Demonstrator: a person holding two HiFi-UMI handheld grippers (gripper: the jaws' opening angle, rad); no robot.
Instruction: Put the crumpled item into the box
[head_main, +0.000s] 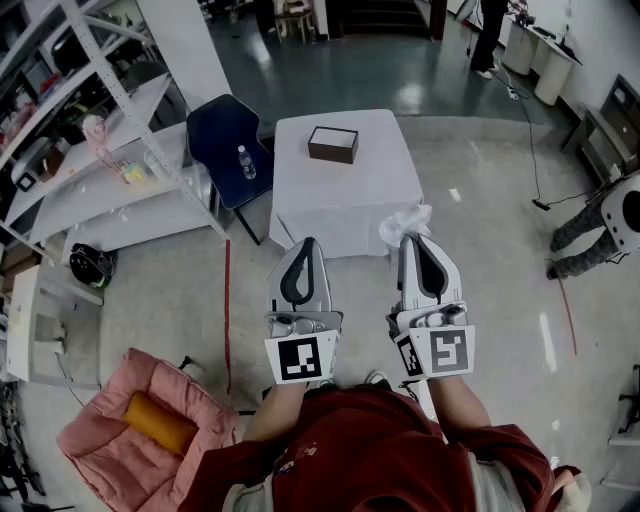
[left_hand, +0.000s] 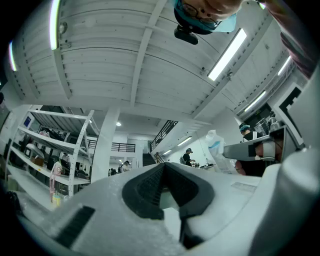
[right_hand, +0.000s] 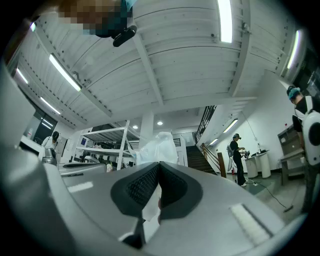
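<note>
Right gripper (right_hand: 158, 175): jaws pinched shut on crumpled white item (right_hand: 156, 146); wad bulges past jaw tips. Left gripper (left_hand: 164, 174), beside right one: jaws closed together, nothing between them.

Both gripper views tilt up at ceiling and show neither table nor box. Head view alone gives layout. Item at right gripper tip, level with near corner of white-clothed table (head_main: 345, 205). Dark open box (head_main: 333, 144) ahead of both grippers on far part of table, well apart from item. Blue chair (head_main: 222, 140) with bottle (head_main: 246, 162) ahead-left of left gripper.
</note>
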